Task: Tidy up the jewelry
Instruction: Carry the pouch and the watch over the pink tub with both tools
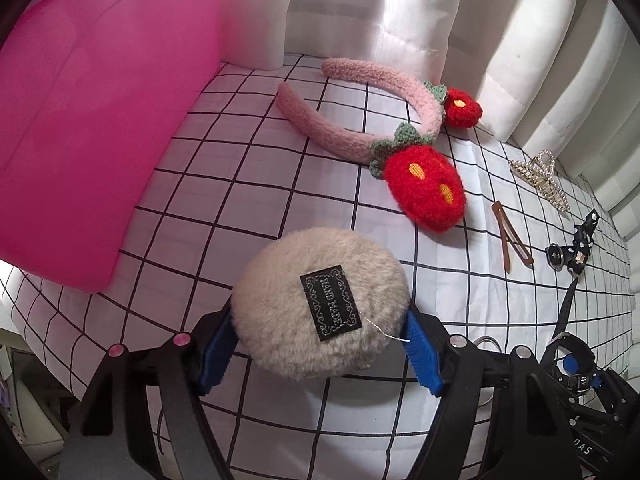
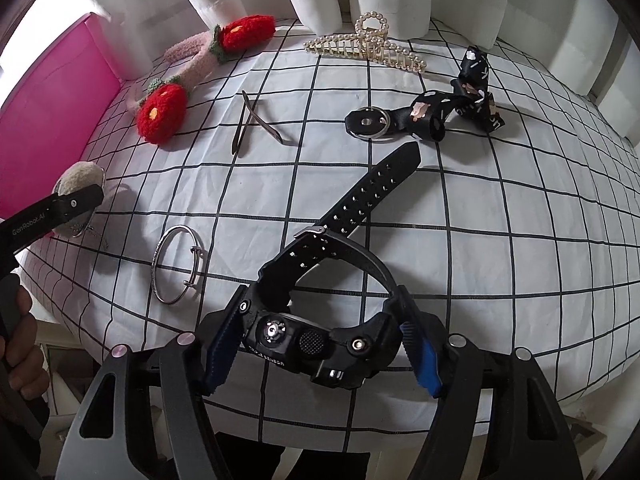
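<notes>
pompom [image 1: 320, 300] sits clamped in the left gripper [image 1: 320, 344], watch [image 2: 316, 336] pinched in the right gripper [image 2: 320, 356]; carry both level to the pink box [image 1: 80, 140], grip firm

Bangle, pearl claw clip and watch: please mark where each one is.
Bangle [image 2: 175, 266]: right wrist view, on its left rim.
Pearl claw clip [image 2: 366, 46]: right wrist view, on its middle.
Watch [image 2: 308, 340]: right wrist view, on its case back.
</notes>
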Demonstrator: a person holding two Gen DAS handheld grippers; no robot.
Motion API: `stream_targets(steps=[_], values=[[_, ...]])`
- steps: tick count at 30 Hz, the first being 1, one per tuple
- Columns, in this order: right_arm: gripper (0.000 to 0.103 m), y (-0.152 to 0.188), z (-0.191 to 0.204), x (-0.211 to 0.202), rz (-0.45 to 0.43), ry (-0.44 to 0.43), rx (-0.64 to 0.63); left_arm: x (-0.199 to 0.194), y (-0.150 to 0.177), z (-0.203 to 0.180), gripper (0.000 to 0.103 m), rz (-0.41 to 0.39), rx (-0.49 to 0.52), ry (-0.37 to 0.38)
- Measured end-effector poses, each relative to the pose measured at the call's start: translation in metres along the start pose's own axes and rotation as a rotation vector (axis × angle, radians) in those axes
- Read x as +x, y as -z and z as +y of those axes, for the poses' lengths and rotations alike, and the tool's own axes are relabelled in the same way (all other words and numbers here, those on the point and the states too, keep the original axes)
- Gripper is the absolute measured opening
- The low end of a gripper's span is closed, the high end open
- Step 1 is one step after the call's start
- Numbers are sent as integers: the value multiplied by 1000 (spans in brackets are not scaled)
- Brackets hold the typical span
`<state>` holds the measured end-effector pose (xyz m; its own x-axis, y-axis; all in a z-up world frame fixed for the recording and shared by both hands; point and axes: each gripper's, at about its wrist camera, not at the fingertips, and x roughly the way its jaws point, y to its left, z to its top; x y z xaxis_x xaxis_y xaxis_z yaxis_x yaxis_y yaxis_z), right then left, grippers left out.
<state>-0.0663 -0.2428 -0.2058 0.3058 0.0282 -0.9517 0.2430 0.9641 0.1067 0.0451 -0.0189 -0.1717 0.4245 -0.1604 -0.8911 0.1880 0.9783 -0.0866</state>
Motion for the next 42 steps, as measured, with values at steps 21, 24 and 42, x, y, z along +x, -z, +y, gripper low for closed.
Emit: stream_targets(steps=[21,24,42], values=[[69,-15,7,-23,-59,-20,-27,-48,-16,10,71,-62,9,7],[69,-18,10,-31,-79,-19,-35,-54,-17,11,71,-66,1,31],[69,-80,69,-118,-294,-82,-186,-163,-54,31,71,-307,-40,58]])
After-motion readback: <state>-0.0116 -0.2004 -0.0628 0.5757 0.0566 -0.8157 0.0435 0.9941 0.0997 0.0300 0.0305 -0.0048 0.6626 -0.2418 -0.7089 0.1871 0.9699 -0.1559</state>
